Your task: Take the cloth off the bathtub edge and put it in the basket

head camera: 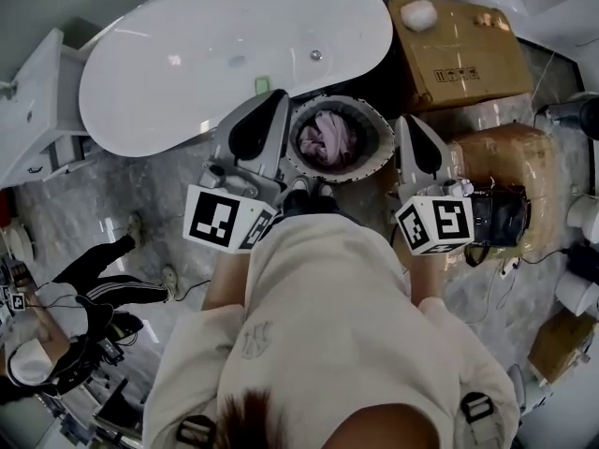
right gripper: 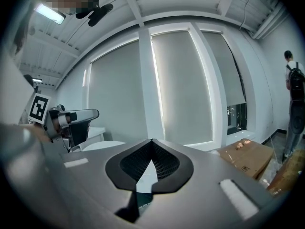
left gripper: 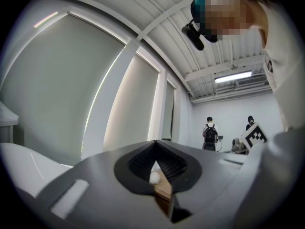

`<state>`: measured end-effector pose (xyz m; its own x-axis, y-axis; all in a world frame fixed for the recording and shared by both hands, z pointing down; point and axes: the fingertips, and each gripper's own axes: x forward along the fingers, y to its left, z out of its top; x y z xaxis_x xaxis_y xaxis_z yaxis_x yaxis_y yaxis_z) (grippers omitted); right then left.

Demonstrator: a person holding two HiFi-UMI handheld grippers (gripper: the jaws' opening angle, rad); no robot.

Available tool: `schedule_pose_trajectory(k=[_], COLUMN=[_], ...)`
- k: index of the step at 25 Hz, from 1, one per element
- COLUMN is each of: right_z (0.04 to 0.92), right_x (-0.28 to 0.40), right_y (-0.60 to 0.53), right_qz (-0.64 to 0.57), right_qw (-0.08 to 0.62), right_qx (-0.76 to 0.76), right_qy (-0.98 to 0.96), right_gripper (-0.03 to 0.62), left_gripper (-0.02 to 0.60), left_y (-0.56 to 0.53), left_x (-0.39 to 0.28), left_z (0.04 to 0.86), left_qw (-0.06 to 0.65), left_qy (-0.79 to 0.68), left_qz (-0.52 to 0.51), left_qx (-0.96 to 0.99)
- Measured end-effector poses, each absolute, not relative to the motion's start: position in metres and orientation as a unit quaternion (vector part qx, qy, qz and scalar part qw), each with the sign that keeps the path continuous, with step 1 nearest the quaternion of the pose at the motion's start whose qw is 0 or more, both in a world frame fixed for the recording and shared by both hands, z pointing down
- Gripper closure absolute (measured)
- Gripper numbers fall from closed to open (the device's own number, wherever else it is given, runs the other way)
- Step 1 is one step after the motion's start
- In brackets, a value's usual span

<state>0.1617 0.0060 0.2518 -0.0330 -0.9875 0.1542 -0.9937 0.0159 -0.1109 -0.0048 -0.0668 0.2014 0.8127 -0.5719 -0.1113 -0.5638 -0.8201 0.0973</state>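
Beside the bathtub (head camera: pixel 187 54), the pink cloth (head camera: pixel 326 138) lay bunched inside the basket (head camera: pixel 376 160). In the head view, the left gripper (head camera: pixel 278 103) showed at the basket's left rim and the right gripper (head camera: pixel 405 127) at its right rim. The cloth lay between the two and touched neither. Each gripper view showed its fingers pressed together with nothing pinched between them.

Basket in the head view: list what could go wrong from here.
The basket stands right at the person's feet, between the shut left gripper and right gripper; a step forward might tip it and spill the pink cloth. The cable on the floor to the right could catch a foot.
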Motion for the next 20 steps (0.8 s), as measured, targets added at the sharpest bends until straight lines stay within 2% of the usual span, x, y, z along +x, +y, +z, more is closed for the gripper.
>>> schedule_pose_trajectory(k=[20], right_z=[0.267], right_x=[0.111], right_y=[0.016], right_qz=[0.112], right_qw=[0.030], right_qx=[0.653], right_qy=[-0.748], right_gripper=[0.597], left_gripper=[0.537], left_y=[-0.050], left_x=[-0.029], left_z=[0.218], left_qw=[0.039], left_qy=[-0.310], left_qz=[-0.033], left_qx=[0.949])
